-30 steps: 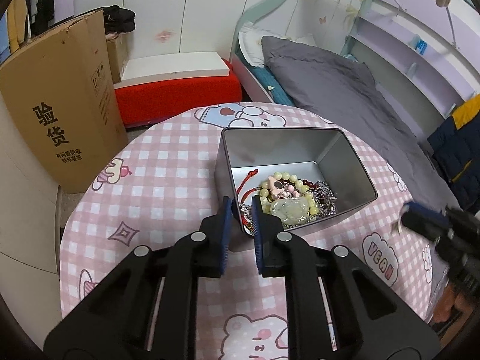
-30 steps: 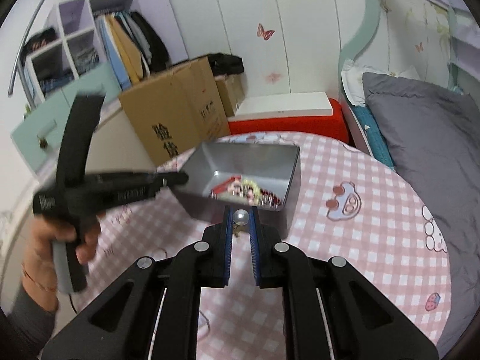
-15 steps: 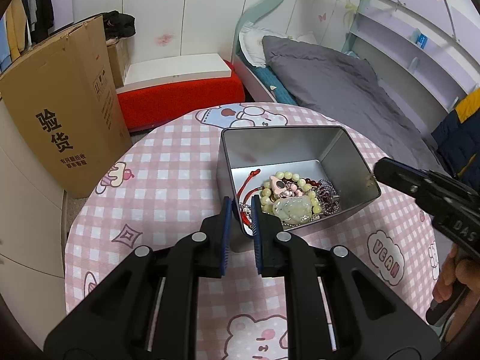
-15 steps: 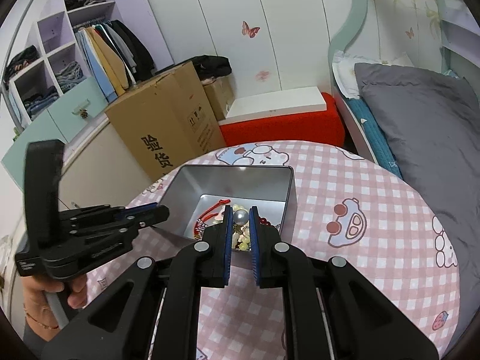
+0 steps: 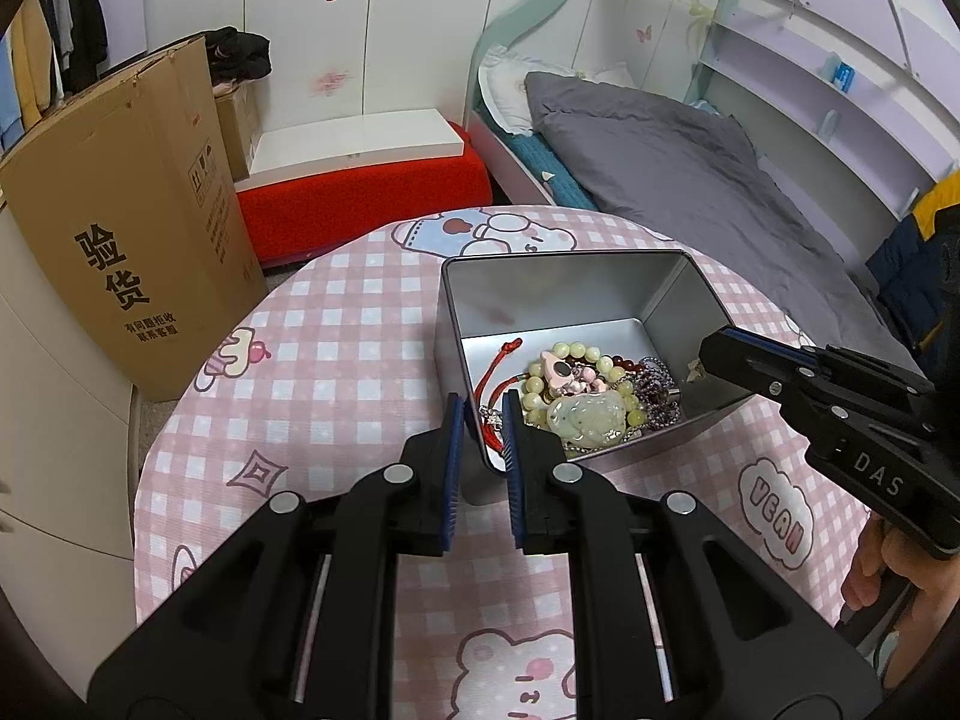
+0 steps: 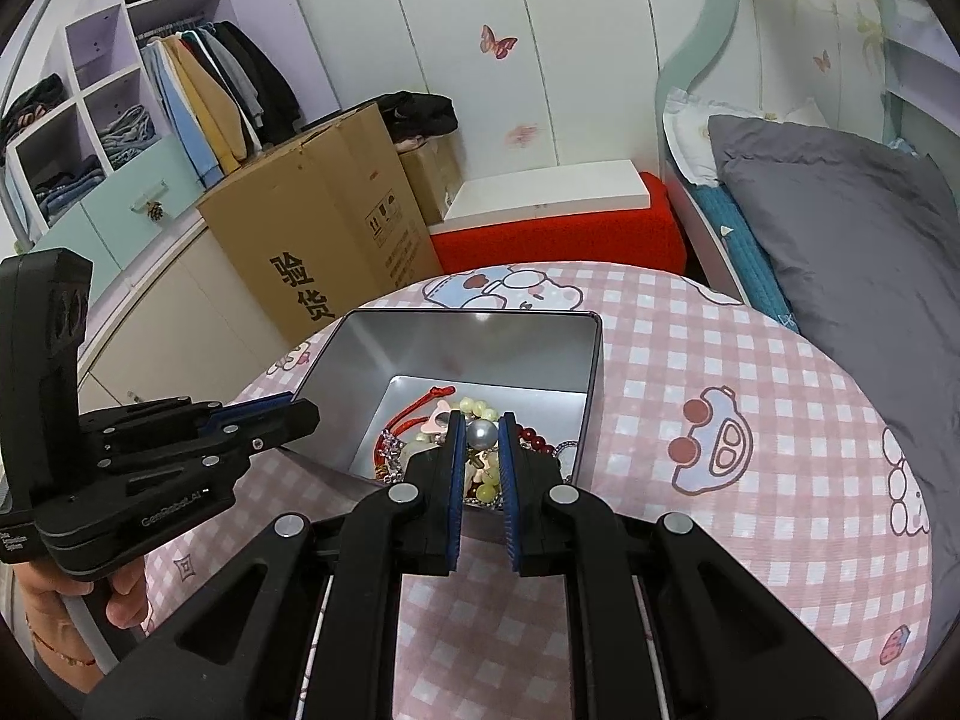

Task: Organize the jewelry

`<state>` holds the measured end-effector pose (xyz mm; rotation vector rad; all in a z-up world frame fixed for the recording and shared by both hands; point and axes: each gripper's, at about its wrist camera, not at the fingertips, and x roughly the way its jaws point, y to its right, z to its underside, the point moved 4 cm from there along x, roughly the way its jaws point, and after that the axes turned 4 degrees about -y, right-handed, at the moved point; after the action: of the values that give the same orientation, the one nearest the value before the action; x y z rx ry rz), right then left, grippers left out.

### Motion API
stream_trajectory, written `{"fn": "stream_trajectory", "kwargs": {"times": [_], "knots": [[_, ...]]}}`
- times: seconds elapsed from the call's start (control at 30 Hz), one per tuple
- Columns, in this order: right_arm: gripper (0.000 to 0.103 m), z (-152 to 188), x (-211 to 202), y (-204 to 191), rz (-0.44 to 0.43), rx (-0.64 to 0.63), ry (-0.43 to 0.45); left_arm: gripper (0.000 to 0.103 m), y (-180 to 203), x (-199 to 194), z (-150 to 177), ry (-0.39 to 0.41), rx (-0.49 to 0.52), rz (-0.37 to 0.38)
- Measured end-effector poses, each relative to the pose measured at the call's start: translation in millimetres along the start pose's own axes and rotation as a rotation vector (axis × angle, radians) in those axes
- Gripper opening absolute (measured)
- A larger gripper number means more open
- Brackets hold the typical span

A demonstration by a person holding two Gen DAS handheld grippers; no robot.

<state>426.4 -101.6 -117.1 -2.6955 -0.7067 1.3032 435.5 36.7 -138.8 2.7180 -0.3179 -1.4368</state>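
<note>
**Inspector A:** Bedroom setting; we noted a round table (image 5: 336,324) under a pink checked cloth, with a cardboard box (image 5: 126,252) and a bed (image 5: 690,180) behind it. On the table stood an open metal tin (image 5: 576,294), and the jewelry (image 5: 582,396) lay heaped at its near end.

**Inspector B:** We found the right gripper (image 6: 482,435) closed on a grey pearl (image 6: 482,433), held directly above the tin's interior, over the heap. A small fitting seemed to hang beneath the pearl; we could not identify it.

**Inspector A:** And the left gripper (image 5: 482,423)?

**Inspector B:** Its jaws stood narrowly apart astride the tin's near-left wall; we could not tell whether they pinched it.

**Inspector A:** The governing relation, in our judgement: the pearl lay straight over the tin, so release called only for opening the right jaws. The right hand was plainly the nearer.
</note>
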Motion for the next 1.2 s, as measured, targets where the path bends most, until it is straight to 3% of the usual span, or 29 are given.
{"fn": "stream_trajectory", "kwargs": {"times": [0.3,0.37,0.43,0.8,0.83,0.9,0.93,0.97,1.13,1.2], "knots": [[0.014,0,-5,0,-0.020,0.020,0.033,0.013,1,-1,0,0.002,0.005,-0.008],[0.021,0,-8,0,-0.012,0.022,0.042,0.013,1,-1,0,0.003,0.012,-0.014],[0.037,1,-13,1,-0.004,0.023,0.054,0.013,1,-2,0,0.005,0.012,-0.016],[0.062,9,-42,5,0.087,0.017,0.114,0.014,7,-9,4,0.031,0.035,-0.048],[0.064,12,-47,6,0.096,0.020,0.118,0.017,7,-13,5,0.035,0.036,-0.045],[0.067,14,-54,5,0.106,0.015,0.131,0.033,11,-24,8,0.059,0.042,-0.043],[0.068,17,-59,3,0.111,0.009,0.138,0.056,12,-30,10,0.078,0.047,-0.050],[0.069,20,-64,1,0.114,0.003,0.145,0.060,14,-38,11,0.109,0.051,-0.064],[0.074,34,-96,-9,0.121,-0.022,0.198,0.061,19,-76,27,0.189,0.072,-0.100],[0.077,41,-109,-17,0.124,-0.033,0.226,0.065,22,-93,37,0.227,0.066,-0.104]]}}
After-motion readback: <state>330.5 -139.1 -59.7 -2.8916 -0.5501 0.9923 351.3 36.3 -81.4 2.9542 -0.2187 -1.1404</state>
